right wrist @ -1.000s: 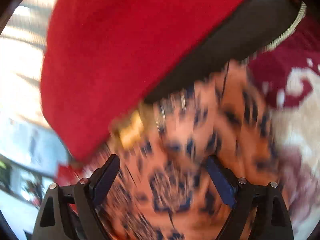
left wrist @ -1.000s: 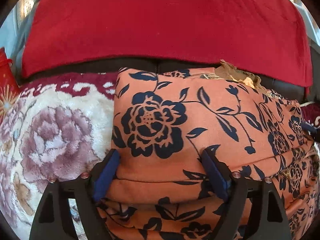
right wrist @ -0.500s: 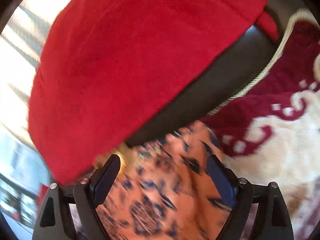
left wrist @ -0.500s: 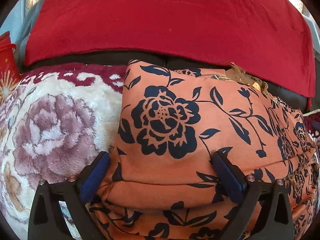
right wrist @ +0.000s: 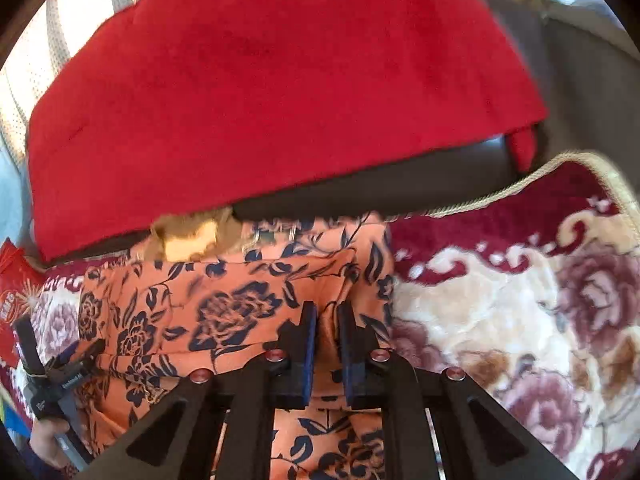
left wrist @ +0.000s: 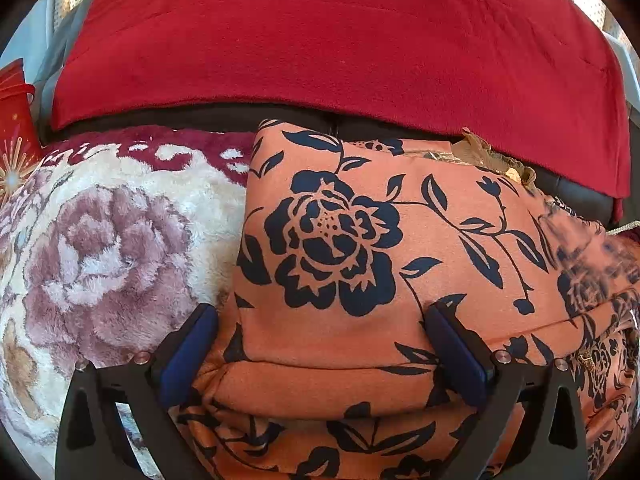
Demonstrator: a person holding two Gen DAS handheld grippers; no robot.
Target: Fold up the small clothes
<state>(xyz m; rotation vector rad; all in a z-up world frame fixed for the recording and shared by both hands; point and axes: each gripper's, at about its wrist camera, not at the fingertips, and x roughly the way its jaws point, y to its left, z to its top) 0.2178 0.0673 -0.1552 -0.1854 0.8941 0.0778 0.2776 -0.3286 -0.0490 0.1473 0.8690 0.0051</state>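
An orange garment with dark blue flowers point(left wrist: 360, 248) lies folded in layers on a floral plush blanket point(left wrist: 100, 248). My left gripper point(left wrist: 320, 344) is open, its blue pads straddling the near folded edge at the garment's left end. In the right wrist view the same garment point(right wrist: 224, 312) lies ahead, with a tan lacy bit point(right wrist: 192, 236) at its far edge. My right gripper point(right wrist: 327, 344) is shut on a pinch of the garment's right edge. The left gripper point(right wrist: 60, 376) shows at that view's far left.
A red cushion cover point(left wrist: 340, 40) over a dark sofa back point(right wrist: 380, 192) stands right behind the garment. A red bag point(left wrist: 16, 128) sits at the far left. The blanket point(right wrist: 520, 320) spreads to the right with a corded border point(right wrist: 500, 192).
My right gripper swung over to the garment's right edge and closed from open to shut on the fabric. My left gripper drew back slightly and stayed open.
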